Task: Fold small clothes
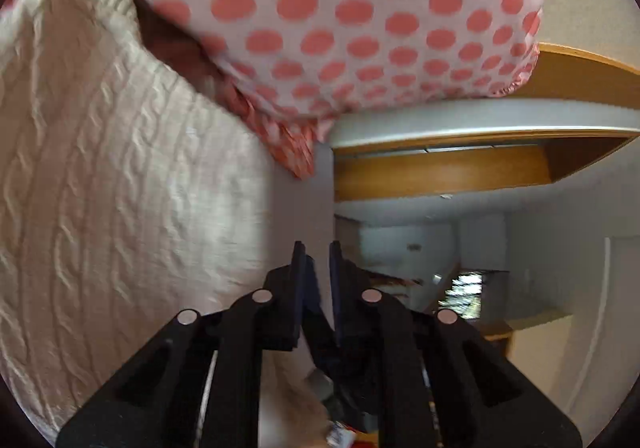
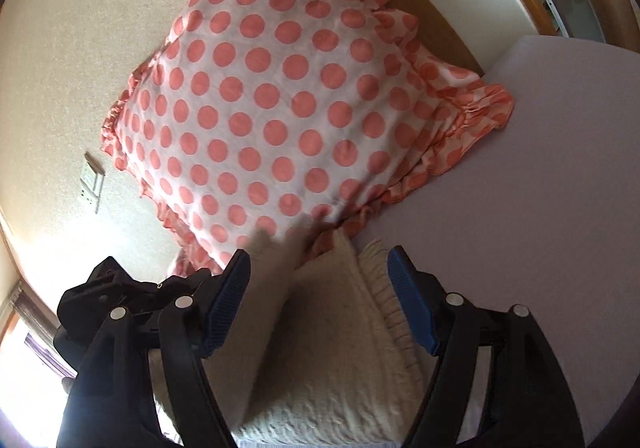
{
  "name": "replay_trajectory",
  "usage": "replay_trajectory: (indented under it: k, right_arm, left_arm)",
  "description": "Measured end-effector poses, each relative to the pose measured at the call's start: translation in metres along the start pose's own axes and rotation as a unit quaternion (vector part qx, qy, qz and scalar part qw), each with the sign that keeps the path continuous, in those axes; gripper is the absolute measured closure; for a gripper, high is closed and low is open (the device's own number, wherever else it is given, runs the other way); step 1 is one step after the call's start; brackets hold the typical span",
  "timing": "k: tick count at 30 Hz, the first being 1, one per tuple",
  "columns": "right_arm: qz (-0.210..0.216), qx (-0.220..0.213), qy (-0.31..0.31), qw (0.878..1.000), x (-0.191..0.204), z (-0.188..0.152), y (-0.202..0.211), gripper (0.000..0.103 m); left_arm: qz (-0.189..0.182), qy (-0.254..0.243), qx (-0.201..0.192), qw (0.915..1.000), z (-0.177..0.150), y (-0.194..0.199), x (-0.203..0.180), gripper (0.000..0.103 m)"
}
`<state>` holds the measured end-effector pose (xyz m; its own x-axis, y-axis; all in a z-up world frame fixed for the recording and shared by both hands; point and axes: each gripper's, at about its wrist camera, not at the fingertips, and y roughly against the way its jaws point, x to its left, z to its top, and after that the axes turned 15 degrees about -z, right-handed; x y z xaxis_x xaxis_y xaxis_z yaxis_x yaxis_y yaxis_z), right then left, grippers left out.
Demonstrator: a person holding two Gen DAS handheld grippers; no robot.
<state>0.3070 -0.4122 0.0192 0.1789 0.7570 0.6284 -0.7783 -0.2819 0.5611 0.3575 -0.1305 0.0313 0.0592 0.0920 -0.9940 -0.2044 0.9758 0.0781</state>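
Two views show the same cream knitted sweater (image 1: 120,188). In the left wrist view it fills the left side, next to a white pillow with pink dots (image 1: 340,20). The left tongs (image 1: 318,252) are almost closed, with a thin gap and nothing between them. Only this view shows a wooden shelf (image 1: 440,172) and a blurry room behind, maybe with a door.

In the right wrist view the right tongs (image 2: 318,264) are wide open over the sweater (image 2: 332,348), which lies on the pale bed (image 2: 540,188). They hold nothing. The pillow (image 2: 280,96) sits just past the sweater. Only here is there a wall switch (image 2: 92,182).
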Motion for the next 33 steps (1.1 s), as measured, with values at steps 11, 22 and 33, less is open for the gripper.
replay_trajectory:
  k: [11, 22, 33]
  right_arm:
    - [0.030, 0.120, 0.056, 0.991, 0.017, -0.012, -0.034, 0.042]
    - [-0.052, 0.096, 0.168, 0.980, 0.055, -0.034, -0.051, 0.084]
    - [-0.172, 0.110, 0.186, 0.961, 0.060, 0.000, -0.076, 0.071]
  left_arm:
    - [0.168, -0.253, -0.064, 0.9506, -0.046, 0.136, -0.039, 0.063]
    - [0.190, -0.216, -0.101, 0.9522, -0.052, 0.225, 0.048, 0.059]
    - [0.196, -0.215, -0.100, 0.9515, -0.053, 0.226, 0.052, 0.056]
